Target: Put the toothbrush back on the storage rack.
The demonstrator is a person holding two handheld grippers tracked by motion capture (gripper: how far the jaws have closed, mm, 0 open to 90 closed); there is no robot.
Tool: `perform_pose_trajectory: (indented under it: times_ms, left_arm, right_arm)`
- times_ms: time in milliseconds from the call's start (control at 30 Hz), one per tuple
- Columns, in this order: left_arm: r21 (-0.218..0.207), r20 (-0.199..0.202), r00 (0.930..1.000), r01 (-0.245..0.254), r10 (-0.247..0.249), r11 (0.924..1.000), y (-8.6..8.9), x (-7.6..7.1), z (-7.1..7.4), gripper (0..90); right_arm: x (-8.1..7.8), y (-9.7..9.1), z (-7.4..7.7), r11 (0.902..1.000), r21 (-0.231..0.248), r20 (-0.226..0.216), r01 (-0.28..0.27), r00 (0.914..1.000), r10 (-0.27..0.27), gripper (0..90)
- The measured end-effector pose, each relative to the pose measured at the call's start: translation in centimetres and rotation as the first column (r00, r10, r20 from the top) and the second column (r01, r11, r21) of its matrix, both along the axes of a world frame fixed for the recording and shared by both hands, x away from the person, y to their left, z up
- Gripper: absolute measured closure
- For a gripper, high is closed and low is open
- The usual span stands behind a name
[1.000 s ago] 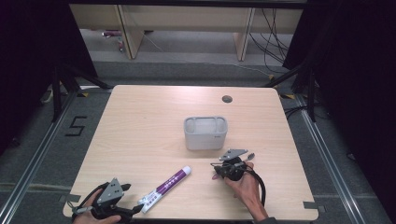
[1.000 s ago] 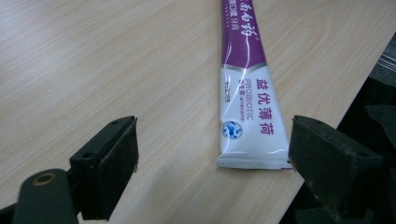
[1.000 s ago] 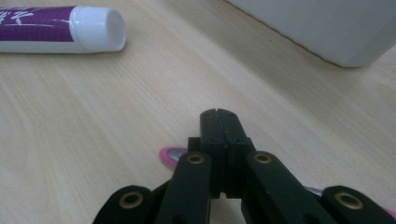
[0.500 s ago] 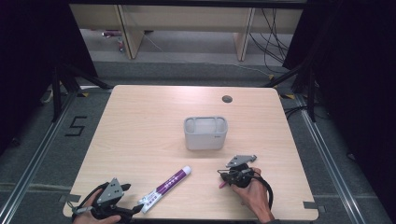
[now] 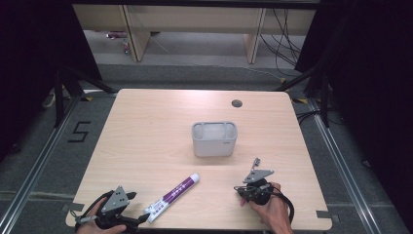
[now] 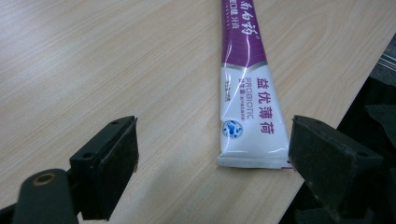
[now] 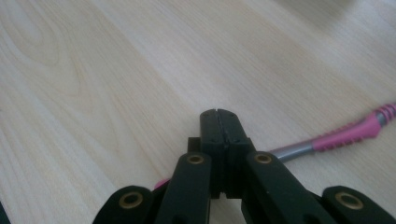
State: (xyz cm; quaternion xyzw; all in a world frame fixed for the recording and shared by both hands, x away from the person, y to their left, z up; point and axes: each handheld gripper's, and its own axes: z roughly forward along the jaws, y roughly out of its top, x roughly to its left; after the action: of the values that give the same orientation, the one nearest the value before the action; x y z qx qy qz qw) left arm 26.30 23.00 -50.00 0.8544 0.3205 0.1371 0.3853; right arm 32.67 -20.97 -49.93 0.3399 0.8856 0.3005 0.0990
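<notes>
Drawn back near-right from bin [image 5: 214,139], right hand-held gripper [image 7: 218,114] clenched over pink brush [image 7: 345,135]; left hand-held gripper [image 6: 215,156] released, astride tube [image 6: 247,93], grasp pending

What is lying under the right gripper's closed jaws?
Under the right gripper lies a pink and grey toothbrush, flat on the table. Its handle runs out to one side; the middle is covered by the shut jaws, and the brush head cannot be seen.
</notes>
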Motion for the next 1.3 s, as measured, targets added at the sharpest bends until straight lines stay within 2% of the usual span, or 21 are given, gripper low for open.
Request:
perform_pose_trajectory:
  times_ms: [167,200,267,367,467,533,567,600,633,667,733,833,900,933,967,1033,1067,1167,1200,1267,1300]
  left_arm:
    - [-0.011,-0.004,1.0000,-0.002,0.002,0.9999,0.0,0.0,0.0,15.7]
    - [-0.007,-0.002,1.0000,-0.002,0.002,1.0000,0.0,0.0,0.0,15.7]
    - [-0.013,-0.005,1.0000,0.000,-0.001,0.9999,-0.1,0.0,-0.1,15.7]
    - [-0.012,-0.005,1.0000,0.000,0.000,0.9999,-0.1,0.0,-0.1,15.6]
    - [-0.013,-0.004,1.0000,-0.001,0.001,0.9999,-0.1,0.0,-0.1,15.6]
    - [-0.012,-0.004,1.0000,-0.001,0.001,0.9999,-0.1,0.0,-0.1,15.6]
    - [-0.011,-0.006,1.0000,0.000,0.000,0.9999,-0.1,0.0,-0.1,15.6]
    - [-0.013,-0.004,1.0000,-0.002,0.002,0.9999,-0.1,0.0,-0.1,15.6]
    - [-0.012,-0.006,1.0000,0.000,0.000,0.9999,-0.1,0.0,-0.1,15.7]
    - [-0.006,-0.004,1.0000,-0.003,0.003,1.0000,-0.1,0.0,-0.1,15.7]
    - [0.002,-0.003,1.0000,-0.002,0.002,1.0000,0.0,0.1,-0.1,15.7]
    - [-0.008,-0.004,1.0000,-0.004,0.004,1.0000,-0.1,0.0,-0.1,15.7]
    - [0.002,-0.003,1.0000,-0.004,0.004,1.0000,-0.1,0.1,-0.1,15.7]
    - [-0.023,-0.009,0.9999,-0.010,0.010,0.9997,-0.2,0.0,-0.2,15.7]
    - [0.003,-0.004,1.0000,-0.005,0.005,1.0000,-0.1,0.1,-0.2,15.6]
    - [0.003,0.000,0.9999,-0.013,0.013,0.9999,-0.1,0.1,-0.2,15.6]
    - [0.004,-0.001,0.9999,-0.011,0.011,0.9999,-0.1,0.1,-0.2,15.6]
    - [0.000,-0.004,1.0000,-0.006,0.006,1.0000,-0.1,0.0,-0.2,15.6]
    - [-0.020,-0.009,0.9999,-0.010,0.010,0.9997,-0.2,0.0,-0.2,15.7]
    - [-0.025,-0.009,0.9999,-0.010,0.009,0.9996,-0.2,0.0,-0.3,15.6]
    - [0.002,0.001,0.9999,-0.017,0.017,0.9999,-0.1,0.1,-0.3,15.7]
  right_arm:
    - [-0.4,-0.7,0.1,0.9999,-0.005,0.005,0.012,0.9999,-0.012,90.0]
    - [-0.6,-1.0,0.1,0.9992,-0.005,0.002,0.039,0.9992,-0.039,90.0]
    - [-0.7,-1.4,0.3,0.9990,-0.014,-0.014,0.042,0.9990,-0.042,90.0]
    - [-0.8,-1.6,0.2,0.9988,-0.002,0.012,0.050,0.9987,-0.050,90.0]
    - [-0.9,-2.0,0.4,0.9989,-0.003,-0.015,0.047,0.9988,-0.047,90.0]
    - [-0.8,-2.2,0.3,0.9994,-0.010,0.001,0.033,0.9995,-0.033,90.0]
    - [-1.0,-2.3,0.4,0.9989,-0.011,-0.015,0.045,0.9989,-0.045,90.0]
    - [-0.9,-2.4,0.2,0.9991,-0.007,0.012,0.042,0.9990,-0.042,90.0]
    - [-1.1,-2.6,0.5,0.9987,-0.008,-0.017,0.051,0.9985,-0.051,90.0]
    - [-1.1,-2.6,0.5,0.9987,-0.008,-0.017,0.051,0.9985,-0.051,90.0]
    - [-1.1,-2.9,0.3,0.9984,-0.003,0.008,0.056,0.9984,-0.056,90.0]
    - [-1.1,-3.0,0.6,0.9983,-0.013,-0.010,0.056,0.9984,-0.057,90.0]
    - [-1.2,-3.1,0.7,0.9977,-0.009,0.002,0.067,0.9978,-0.067,89.4]
    - [-1.4,-3.0,0.8,0.9962,0.011,-0.018,0.086,0.9961,-0.086,88.8]
    - [-1.3,-2.9,1.1,0.9974,0.015,0.022,0.070,0.9972,-0.071,87.9]
    - [-1.3,-2.9,1.5,0.9978,-0.003,0.013,0.066,0.9978,-0.066,87.5]
    - [-1.2,-2.7,1.5,0.9977,0.009,0.023,0.067,0.9975,-0.067,86.6]
    - [-1.0,-2.5,1.8,0.9948,-0.010,-0.007,0.101,0.9949,-0.101,84.2]
    - [-0.8,-2.5,2.0,0.9930,-0.030,-0.039,0.114,0.9926,-0.115,82.2]
    - [-0.6,-2.5,1.8,0.9936,-0.029,-0.014,0.109,0.9939,-0.109,81.4]
    - [-0.5,-2.4,2.2,0.9916,-0.019,-0.037,0.128,0.9910,-0.129,80.5]
